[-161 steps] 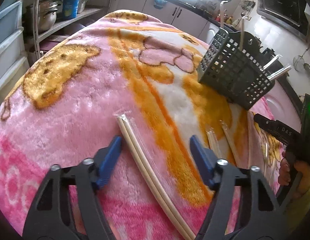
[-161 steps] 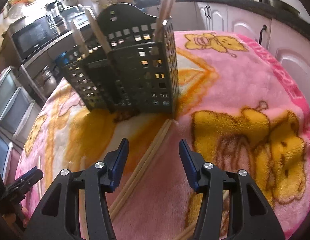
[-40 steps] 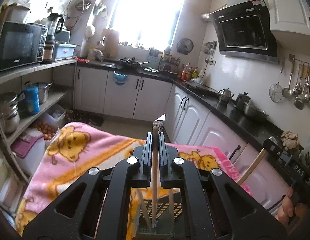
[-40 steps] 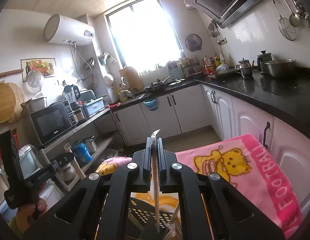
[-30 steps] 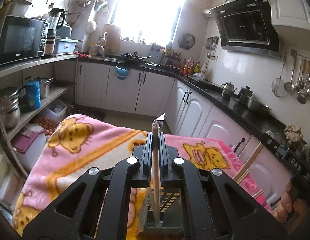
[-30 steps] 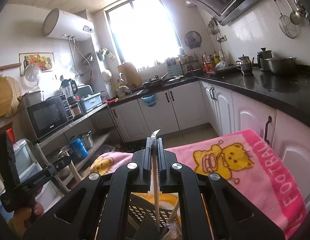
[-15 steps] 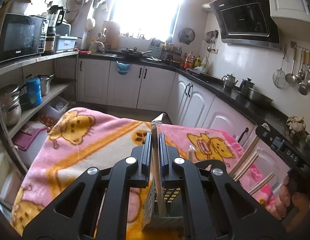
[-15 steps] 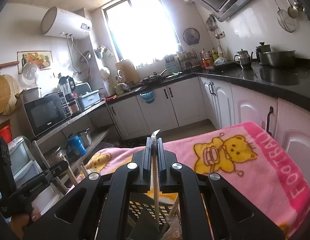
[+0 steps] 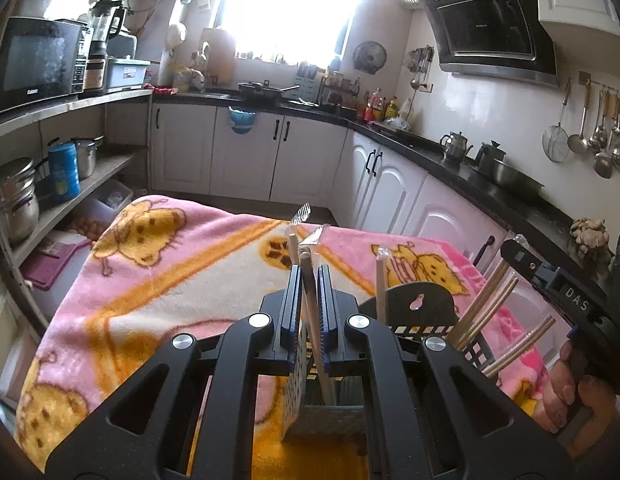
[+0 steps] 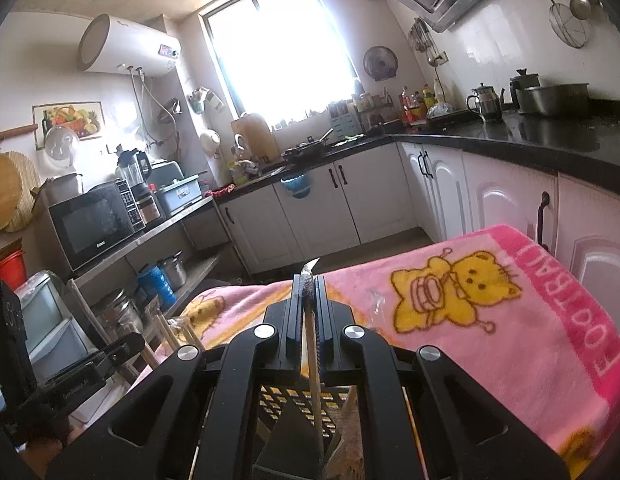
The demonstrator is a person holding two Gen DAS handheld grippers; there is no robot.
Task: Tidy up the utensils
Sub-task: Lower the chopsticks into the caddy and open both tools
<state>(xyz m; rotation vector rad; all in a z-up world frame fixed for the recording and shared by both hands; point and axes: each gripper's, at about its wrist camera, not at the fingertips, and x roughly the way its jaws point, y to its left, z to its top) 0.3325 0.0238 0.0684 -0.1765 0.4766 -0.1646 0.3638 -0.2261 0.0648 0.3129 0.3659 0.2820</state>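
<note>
Both grippers are clamped tight on wrapped chopsticks. The left gripper point(image 9: 309, 312) holds its pair point(image 9: 316, 344) upright over the black utensil caddy point(image 9: 418, 304) at 6 o'clock on the pink blanket point(image 9: 158, 292). Only the left view shows the caddy's arched handle plus more chopsticks point(image 9: 486, 304) at 3 o'clock. The right gripper point(image 10: 309, 320) pinches its chopsticks point(image 10: 315, 376) above the basket mesh point(image 10: 294, 404).

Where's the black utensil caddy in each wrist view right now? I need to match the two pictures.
Left wrist view: the black utensil caddy sits lower centre-right, behind the shut left gripper.
Right wrist view: its perforated wall shows at bottom centre, under the shut right gripper.
Shared landmark: the pink cartoon blanket under the caddy.
</note>
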